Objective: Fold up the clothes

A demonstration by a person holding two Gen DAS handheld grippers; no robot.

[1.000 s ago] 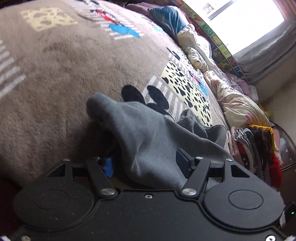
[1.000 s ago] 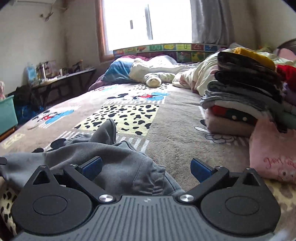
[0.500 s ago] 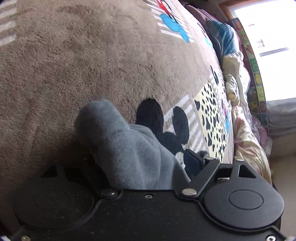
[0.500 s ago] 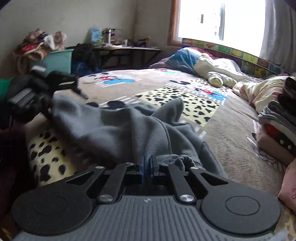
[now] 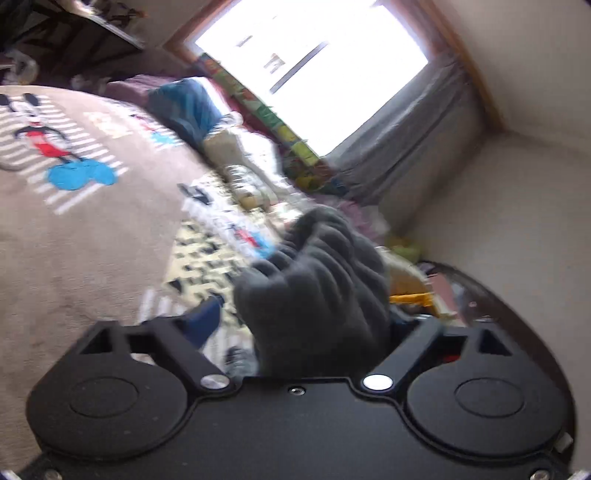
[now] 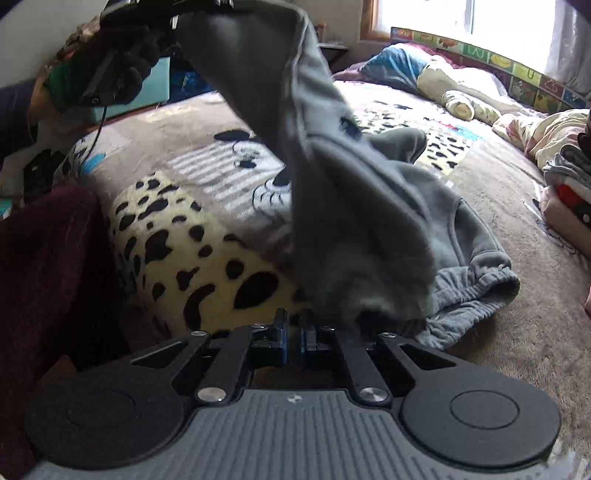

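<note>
The left gripper (image 5: 303, 325) is raised off the bed (image 5: 92, 240), its jaws spread wide with a bunched end of the grey sweatpants (image 5: 317, 280) lying between them, though whether they pinch the cloth cannot be told. The right gripper (image 6: 292, 334) sits low, jaws pressed nearly together, just beside the sweatpants (image 6: 369, 206). The garment hangs from the left gripper (image 6: 192, 7) down to the patterned blanket (image 6: 192, 236).

bed (image 6: 207, 155) | cartoon blanket; grey garment (image 6: 461, 236) partly resting; folded pile (image 6: 565, 192)
</note>
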